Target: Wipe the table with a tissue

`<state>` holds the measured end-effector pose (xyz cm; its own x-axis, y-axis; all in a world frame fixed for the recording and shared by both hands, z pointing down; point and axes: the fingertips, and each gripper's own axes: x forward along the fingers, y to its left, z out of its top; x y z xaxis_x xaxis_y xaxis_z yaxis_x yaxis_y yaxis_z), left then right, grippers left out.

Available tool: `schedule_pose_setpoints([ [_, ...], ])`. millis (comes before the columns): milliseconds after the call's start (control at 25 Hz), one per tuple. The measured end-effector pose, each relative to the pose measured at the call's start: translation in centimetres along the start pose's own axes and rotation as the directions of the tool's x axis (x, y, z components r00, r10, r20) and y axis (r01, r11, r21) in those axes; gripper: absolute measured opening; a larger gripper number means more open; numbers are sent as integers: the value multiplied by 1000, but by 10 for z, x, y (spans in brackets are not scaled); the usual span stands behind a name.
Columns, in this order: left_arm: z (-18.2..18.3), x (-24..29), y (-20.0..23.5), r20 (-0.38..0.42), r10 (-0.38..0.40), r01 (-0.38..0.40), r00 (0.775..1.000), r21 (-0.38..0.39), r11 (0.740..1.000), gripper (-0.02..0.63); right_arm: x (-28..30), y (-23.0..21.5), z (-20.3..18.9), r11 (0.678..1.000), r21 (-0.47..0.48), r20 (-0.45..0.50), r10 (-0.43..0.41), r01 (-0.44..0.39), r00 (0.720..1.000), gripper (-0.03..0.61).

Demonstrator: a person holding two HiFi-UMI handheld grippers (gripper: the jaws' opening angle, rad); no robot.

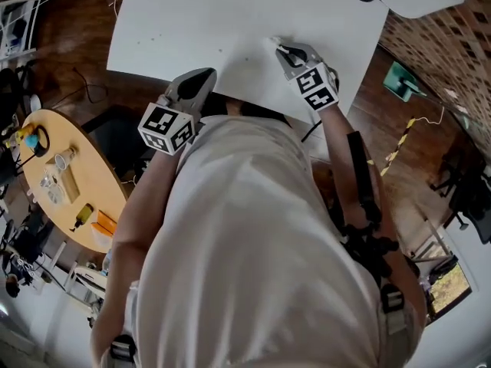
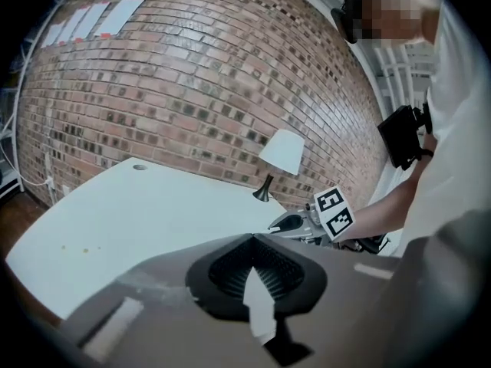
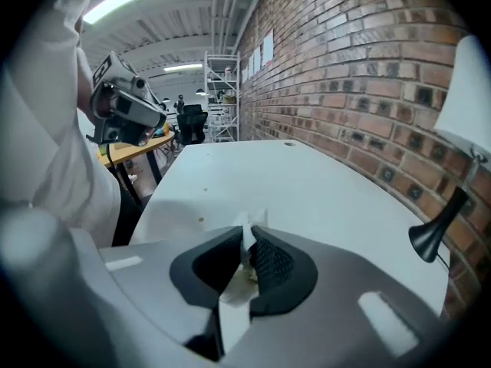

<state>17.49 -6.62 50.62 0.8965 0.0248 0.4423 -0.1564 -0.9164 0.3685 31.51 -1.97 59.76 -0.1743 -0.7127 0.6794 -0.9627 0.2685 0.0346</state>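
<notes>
Right tongs [image 3: 245,242]: ribbed black pads pressed together on a crumpled white tissue [image 3: 247,225]. A soft tuft sticks out past the tips at 12 o'clock, and more is bunched in the gap behind the pads. In the head view the tissue is over the near edge strip of the worktop [image 1: 230,14]; can't tell whether it touches the surface.

Left tongs [image 2: 252,236]: grey shells, tips pressed together, nothing pinched. In the head view they sit at 8 o'clock from the right tongs, at the worktop's near edge.

Worktop: smooth matte white slab with rounded corners. A few tiny yellowish specks [image 2: 77,249] lie at 9 o'clock in the left gripper view.

Lamp [image 2: 282,150]: white conical shade, thin black stem, flared black base. It stands at the far corner, 1 o'clock in the head view.

Brick wall [image 2: 192,75] behind it: rough red-brown courses.
</notes>
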Motion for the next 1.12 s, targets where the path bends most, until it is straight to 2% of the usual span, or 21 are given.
schedule_pose_setpoints([
  [280,6,12,-17,-29,-55,56,998,56,997,5,-23,13,1,982,185,85,-42,26,995,34],
  [600,6,7,-5,-51,-122,125,991,65,990,5,-10,54,41,979,203,126,-11,-15,992,34],
  [680,10,1,3,-49,-134,137,990,69,988,5,3,61,46,981,191,100,-12,-8,995,34],
  [800,11,-12,21,-49,-132,135,990,68,989,5,32,61,34,985,162,-14,-60,61,998,35],
  [960,10,-31,44,-47,-128,131,991,66,989,5,61,60,7,982,85,-180,-151,168,972,35],
  [1120,14,-43,64,-37,-129,131,991,61,989,5,65,63,1,969,69,-201,-219,237,955,34],
])
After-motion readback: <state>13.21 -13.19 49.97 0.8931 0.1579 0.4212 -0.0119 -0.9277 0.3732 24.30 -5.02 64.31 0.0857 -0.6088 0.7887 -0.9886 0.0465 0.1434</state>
